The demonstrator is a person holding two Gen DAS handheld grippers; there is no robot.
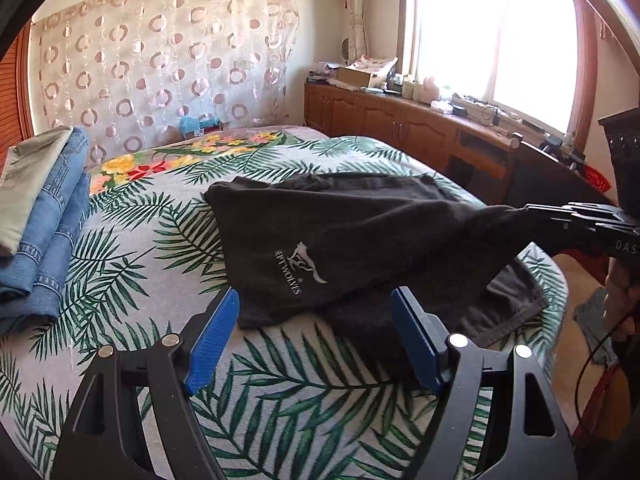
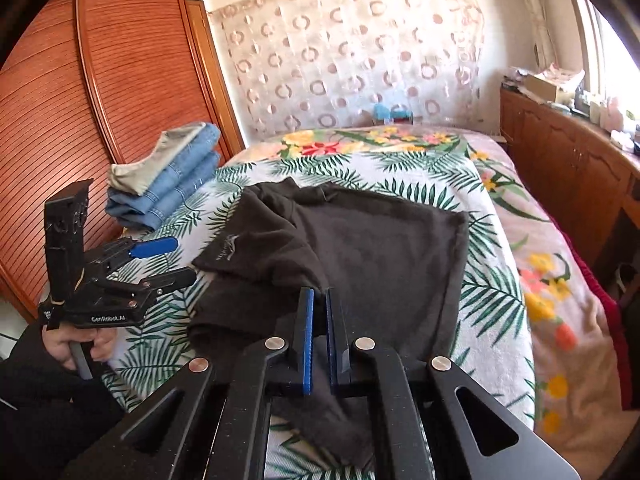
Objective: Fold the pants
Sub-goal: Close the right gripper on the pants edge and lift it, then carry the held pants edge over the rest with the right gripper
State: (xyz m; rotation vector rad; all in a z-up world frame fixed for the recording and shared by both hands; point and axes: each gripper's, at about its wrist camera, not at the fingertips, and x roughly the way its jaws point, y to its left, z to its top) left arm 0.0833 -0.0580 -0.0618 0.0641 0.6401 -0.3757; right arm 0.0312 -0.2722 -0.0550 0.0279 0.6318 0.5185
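Observation:
Dark grey pants (image 1: 340,240) with a white logo lie partly folded on the leaf-print bed cover; they also show in the right wrist view (image 2: 380,248). My left gripper (image 1: 316,304) is open and empty, its blue pads either side of the near edge of the pants; it also shows in the right wrist view (image 2: 176,258). My right gripper (image 2: 318,296) is shut on a fold of the pants and lifts it off the bed; in the left wrist view the right gripper (image 1: 532,210) pulls the cloth taut to the right.
A stack of folded blue jeans and a beige garment (image 1: 44,216) sits at the left of the bed (image 1: 280,400). A wooden wardrobe (image 2: 100,100) stands on the left, a low wooden cabinet (image 1: 400,120) with clutter under the window on the right.

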